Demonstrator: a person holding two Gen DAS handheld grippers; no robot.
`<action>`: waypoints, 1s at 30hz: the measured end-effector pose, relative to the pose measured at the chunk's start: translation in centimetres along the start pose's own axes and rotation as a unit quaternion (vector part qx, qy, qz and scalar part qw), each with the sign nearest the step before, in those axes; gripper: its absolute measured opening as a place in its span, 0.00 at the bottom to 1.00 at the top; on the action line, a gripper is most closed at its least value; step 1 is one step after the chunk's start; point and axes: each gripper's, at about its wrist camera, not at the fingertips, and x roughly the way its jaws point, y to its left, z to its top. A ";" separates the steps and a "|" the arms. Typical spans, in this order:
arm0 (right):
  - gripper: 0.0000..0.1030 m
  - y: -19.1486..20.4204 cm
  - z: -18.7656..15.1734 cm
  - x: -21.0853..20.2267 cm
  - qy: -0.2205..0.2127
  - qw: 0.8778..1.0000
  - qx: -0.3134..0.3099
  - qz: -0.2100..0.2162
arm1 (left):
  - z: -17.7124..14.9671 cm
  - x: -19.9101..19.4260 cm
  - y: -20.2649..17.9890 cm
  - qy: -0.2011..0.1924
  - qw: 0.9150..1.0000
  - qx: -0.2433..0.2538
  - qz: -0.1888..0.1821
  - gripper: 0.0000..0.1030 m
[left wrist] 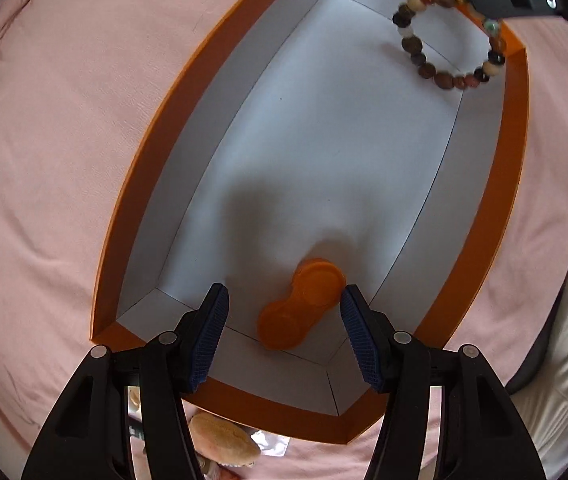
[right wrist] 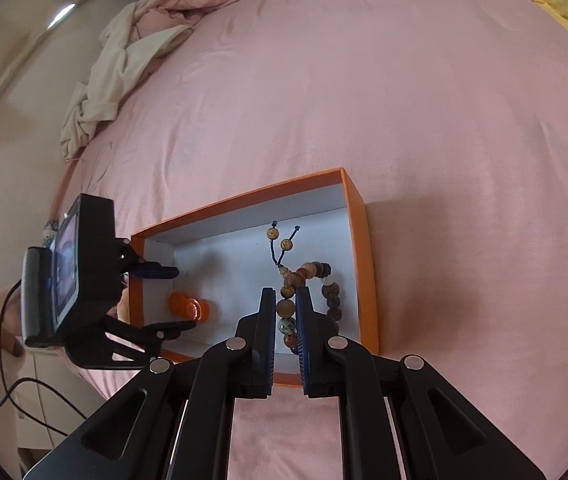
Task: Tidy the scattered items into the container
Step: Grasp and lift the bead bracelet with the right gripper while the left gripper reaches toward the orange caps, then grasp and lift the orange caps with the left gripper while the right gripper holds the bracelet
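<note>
So there's an orange box with a white inside sitting on a bed with a pink sheet. The left tongs hang over the near end of the box, spread wide with nothing in them, and a small orange lens case lies on the box floor right between the tips. The right tongs are pinched on a bead bracelet, dangling it inside the far right end of the box; can't tell if the beads touch the bottom. The case and bracelet are well apart. A crumpled cream cloth sits off at the bed's edge.
</note>
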 end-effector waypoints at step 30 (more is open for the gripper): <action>0.10 -0.4 0.8 0.9 -0.001 0.999 0.040 0.030 | 3.1 -1.3 2.6 -0.003 0.997 -0.072 -0.026 0.26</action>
